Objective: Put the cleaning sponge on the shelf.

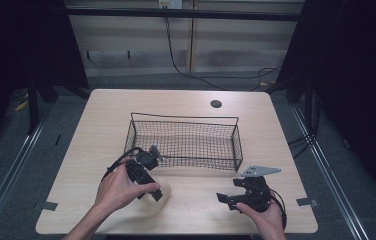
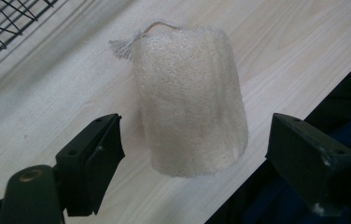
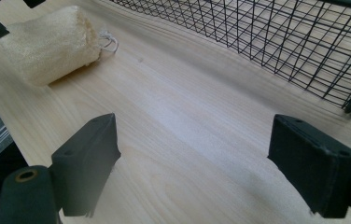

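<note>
A pale loofah sponge (image 2: 190, 100) with a short string loop lies on the wooden table (image 1: 101, 130) near its front edge. My left gripper (image 2: 194, 156) hangs over it, open, its jaws wide on either side of the sponge's near end without touching. In the high view the sponge (image 1: 160, 199) peeks out below the left gripper (image 1: 148, 187). My right gripper (image 1: 226, 200) rests at the front right, open, with bare table between its jaws. From the right gripper view the loofah (image 3: 47, 44) lies at the upper left.
A black wire basket (image 1: 183, 142) stands in the middle of the table, just beyond both grippers; its mesh wall (image 3: 285, 42) runs across the right gripper view. A round cable hole (image 1: 216, 104) sits near the far edge. The table's front edge is close below the sponge.
</note>
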